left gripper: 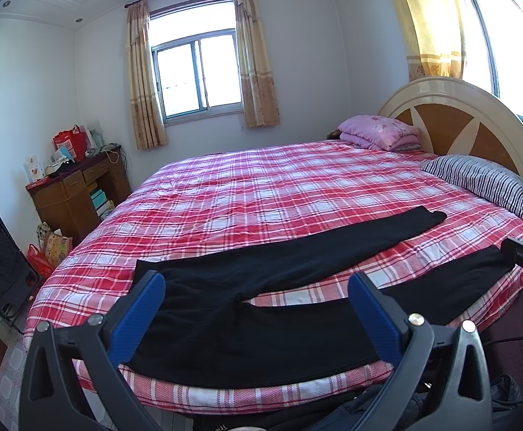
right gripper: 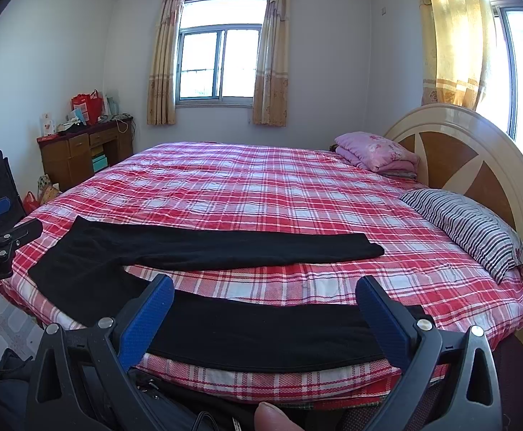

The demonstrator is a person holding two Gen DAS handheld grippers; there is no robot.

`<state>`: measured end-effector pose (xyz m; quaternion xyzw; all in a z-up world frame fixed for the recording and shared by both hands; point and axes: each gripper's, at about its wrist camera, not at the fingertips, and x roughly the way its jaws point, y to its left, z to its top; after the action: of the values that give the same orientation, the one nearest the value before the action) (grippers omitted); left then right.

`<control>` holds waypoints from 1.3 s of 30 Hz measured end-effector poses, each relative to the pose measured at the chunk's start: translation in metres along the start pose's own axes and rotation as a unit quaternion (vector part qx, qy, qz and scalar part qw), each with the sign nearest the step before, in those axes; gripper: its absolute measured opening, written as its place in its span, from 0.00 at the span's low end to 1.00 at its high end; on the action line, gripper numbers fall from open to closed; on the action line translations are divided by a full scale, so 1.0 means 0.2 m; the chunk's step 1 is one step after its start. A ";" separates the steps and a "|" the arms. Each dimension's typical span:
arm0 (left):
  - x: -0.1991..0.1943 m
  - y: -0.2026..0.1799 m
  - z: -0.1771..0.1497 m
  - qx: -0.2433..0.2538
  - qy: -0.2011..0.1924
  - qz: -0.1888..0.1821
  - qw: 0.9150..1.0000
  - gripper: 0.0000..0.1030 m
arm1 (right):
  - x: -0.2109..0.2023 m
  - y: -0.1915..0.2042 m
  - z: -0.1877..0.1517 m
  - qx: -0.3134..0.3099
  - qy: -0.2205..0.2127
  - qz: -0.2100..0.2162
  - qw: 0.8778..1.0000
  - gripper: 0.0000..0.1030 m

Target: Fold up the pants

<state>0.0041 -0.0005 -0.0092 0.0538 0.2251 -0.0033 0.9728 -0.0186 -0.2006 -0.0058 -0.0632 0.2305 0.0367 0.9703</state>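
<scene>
My left gripper (left gripper: 256,291) holds its jaws wide apart, gripping nothing; my right gripper (right gripper: 265,296) likewise. Directly ahead of both, the black pants (left gripper: 247,323) lie flat on the plaid bed (left gripper: 261,186), the waist toward my left jaws, one leg along the near edge between my right fingers, the other angled farther away. Beyond, a striped pillow (right gripper: 470,230) and folded pink blanket (right gripper: 376,151) rest against the headboard (right gripper: 452,151). Far left, a wooden desk (right gripper: 82,154) carries a red bag (right gripper: 87,107); its contents cannot be determined.

The black pants (left gripper: 261,309) were laid flat and unfolded along the near edge of the bed, with the two legs spread apart in a V.
</scene>
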 end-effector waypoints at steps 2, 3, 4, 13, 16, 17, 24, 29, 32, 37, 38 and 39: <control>0.00 0.00 0.00 0.000 0.001 0.000 1.000 1.00 | 0.00 0.00 0.00 0.000 0.001 0.000 1.000 0.99; 0.00 0.00 -0.01 0.000 0.001 0.001 1.000 1.00 | 0.00 0.00 0.00 0.000 0.001 0.000 1.000 0.99; 0.00 0.00 -0.01 0.000 0.002 0.001 1.000 1.00 | 0.01 0.00 0.00 0.000 0.002 -0.001 1.000 0.99; 0.01 0.01 -0.01 -0.002 0.005 0.003 1.000 1.00 | 0.02 0.00 -0.01 -0.002 0.005 0.001 1.000 0.99; 0.01 0.01 0.00 -0.002 0.008 0.004 1.000 1.00 | 0.02 0.01 -0.01 -0.002 0.007 0.000 1.000 0.99; 0.01 0.01 0.00 -0.002 0.008 0.004 1.000 1.00 | 0.03 0.01 -0.01 -0.002 0.008 0.001 1.000 0.99; 0.02 0.02 0.00 -0.002 0.011 0.004 1.000 1.00 | 0.03 0.01 -0.01 -0.002 0.008 0.000 1.000 0.99; 0.03 0.02 0.00 -0.003 0.014 0.005 1.000 1.00 | 0.03 0.01 -0.01 -0.003 0.010 0.000 1.000 0.99; 0.03 0.02 -0.01 -0.003 0.014 0.005 1.000 1.00 | 0.04 0.01 -0.01 -0.003 0.011 0.001 1.000 0.99; 0.04 0.01 -0.01 -0.001 0.017 0.005 1.000 1.00 | 0.05 0.01 -0.02 -0.005 0.014 0.000 1.000 0.99; 0.04 0.01 -0.01 -0.001 0.017 0.006 1.000 1.00 | 0.05 0.02 -0.02 -0.005 0.014 0.000 1.000 0.99; 0.04 0.02 -0.01 -0.001 0.018 0.006 1.000 1.00 | 0.05 0.02 -0.02 -0.006 0.015 0.000 1.000 0.99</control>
<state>0.0108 0.0030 -0.0151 0.0542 0.2422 0.0037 0.9687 -0.0118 -0.1970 -0.0136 -0.0694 0.2445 0.0375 0.9664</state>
